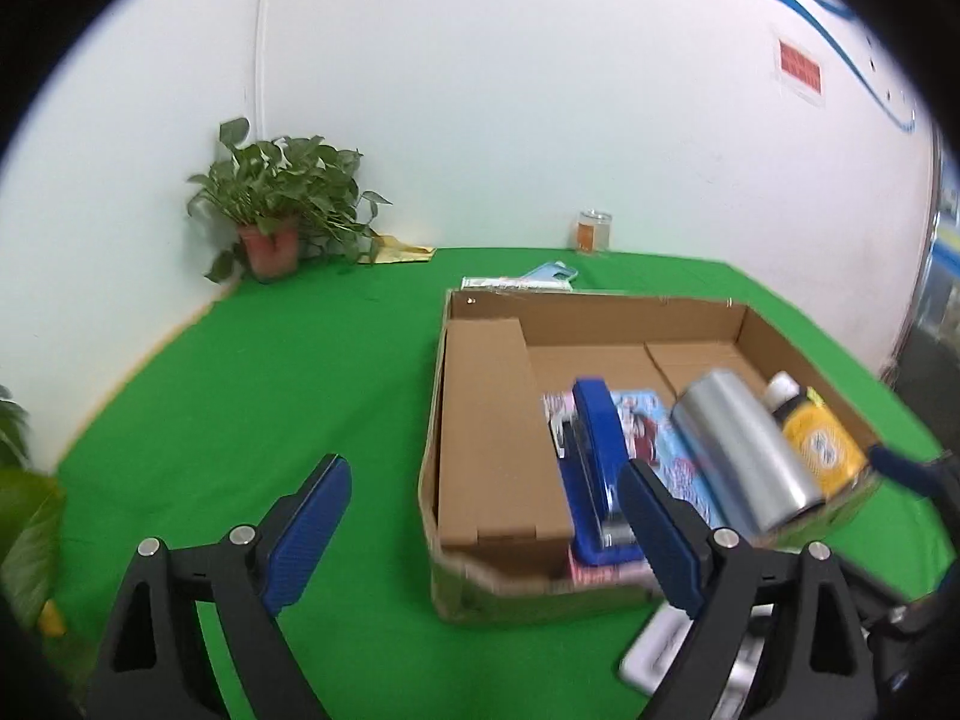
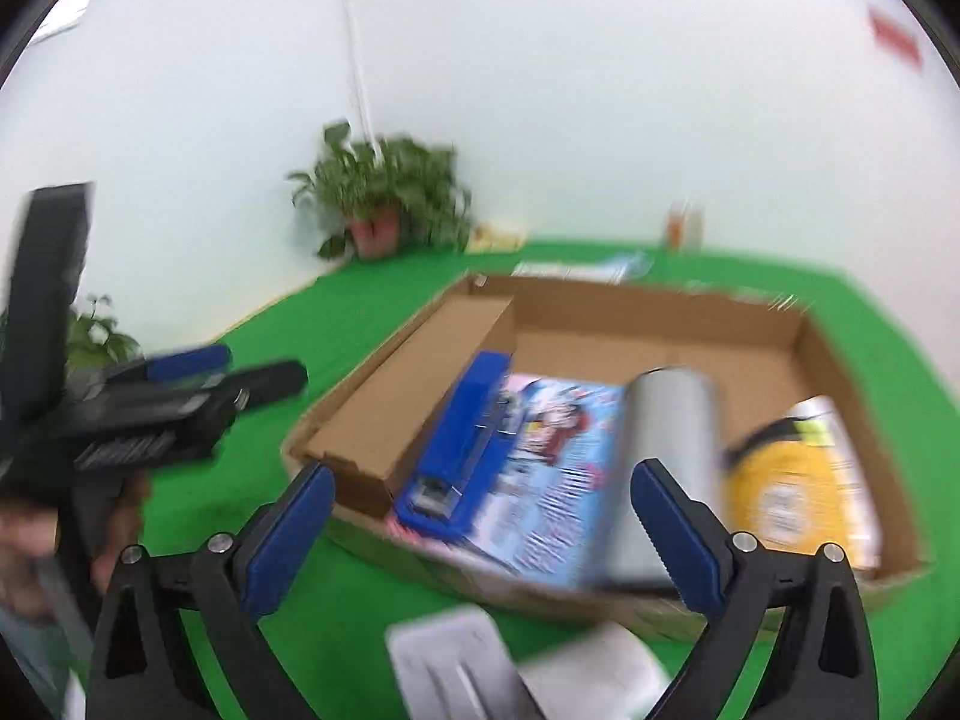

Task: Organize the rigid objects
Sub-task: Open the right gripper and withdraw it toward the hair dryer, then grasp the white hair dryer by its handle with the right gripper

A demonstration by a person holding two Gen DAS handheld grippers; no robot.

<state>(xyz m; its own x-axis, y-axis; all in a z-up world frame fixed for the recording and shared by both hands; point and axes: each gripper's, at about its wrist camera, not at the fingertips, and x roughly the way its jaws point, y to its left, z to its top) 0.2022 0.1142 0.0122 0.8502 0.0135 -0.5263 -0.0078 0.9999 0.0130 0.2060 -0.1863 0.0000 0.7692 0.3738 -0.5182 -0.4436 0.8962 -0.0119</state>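
An open cardboard box (image 1: 492, 420) (image 2: 384, 414) sits on the green table. Inside lie a blue stapler (image 1: 594, 450) (image 2: 462, 444) on a colourful booklet (image 1: 660, 438) (image 2: 558, 468), a silver can (image 1: 744, 444) (image 2: 666, 456) on its side, and a yellow bottle (image 1: 816, 444) (image 2: 798, 492). My left gripper (image 1: 486, 534) is open and empty, in front of the box's near left corner. My right gripper (image 2: 480, 540) is open and empty, above the box's near edge. The left gripper also shows in the right wrist view (image 2: 240, 375).
A white flat package (image 2: 456, 666) (image 1: 666, 654) lies on the table before the box. A potted plant (image 1: 270, 222) stands at the far left corner, a glass jar (image 1: 594, 231) by the wall, and flat items (image 1: 540, 279) behind the box. Another plant (image 1: 18, 516) is at the left edge.
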